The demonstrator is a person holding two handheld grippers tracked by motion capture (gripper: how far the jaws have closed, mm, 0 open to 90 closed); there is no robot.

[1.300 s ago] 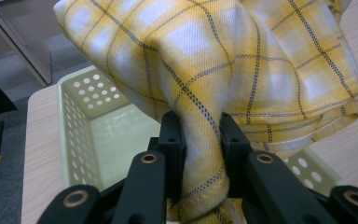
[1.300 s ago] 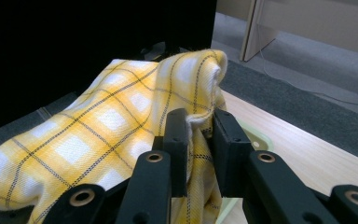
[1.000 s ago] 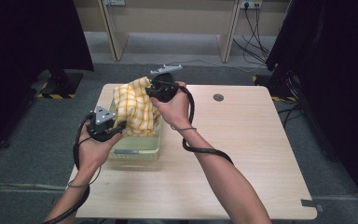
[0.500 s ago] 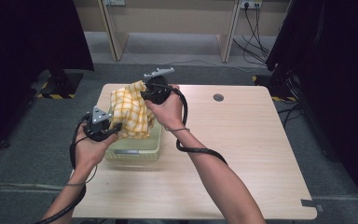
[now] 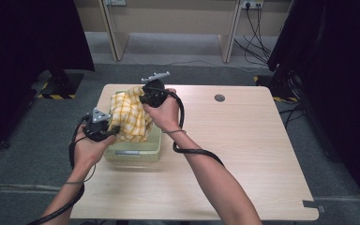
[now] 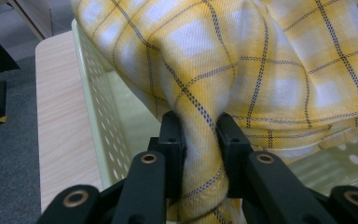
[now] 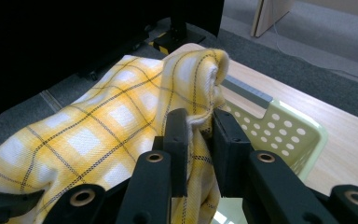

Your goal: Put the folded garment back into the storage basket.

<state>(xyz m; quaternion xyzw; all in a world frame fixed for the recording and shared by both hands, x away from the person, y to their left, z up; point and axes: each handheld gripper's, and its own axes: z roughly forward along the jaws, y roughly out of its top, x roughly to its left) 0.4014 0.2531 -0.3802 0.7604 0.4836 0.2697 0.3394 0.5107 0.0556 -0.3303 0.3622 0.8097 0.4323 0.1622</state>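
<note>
Counter point(image 5: 243, 154) is sitting center frame in the high view, light wood, with a small round grommet point(image 5: 219, 98) at its 1 o'clock.

Pale green perforated basket point(image 5: 133, 153) is resting on the counter at about 10 o'clock, near the left edge. Its holed wall is showing in the left gripper view point(image 6: 100, 112) and its rim corner in the right gripper view point(image 7: 298, 135).

Yellow checked cloth point(image 5: 129, 115) is hanging bunched over the basket, lower part dipping inside it, upper part standing above the rim. It is stretching between the two claws.

Left claw point(image 5: 115, 132) is sitting at the cloth's 8 o'clock, over the basket's left side. In the left gripper view the left claw point(image 6: 200, 140) is pinching a twisted fold of the cloth point(image 6: 261, 70), jaws clamped tight on the fabric.

Right claw point(image 5: 142, 99) is sitting at the cloth's 1 o'clock, higher than the left one, over the basket's far edge. In the right gripper view the right claw point(image 7: 199, 135) is squeezing a hemmed edge of the cloth point(image 7: 98, 126), jaws closed down on it with fabric bulging above the tips.
</note>
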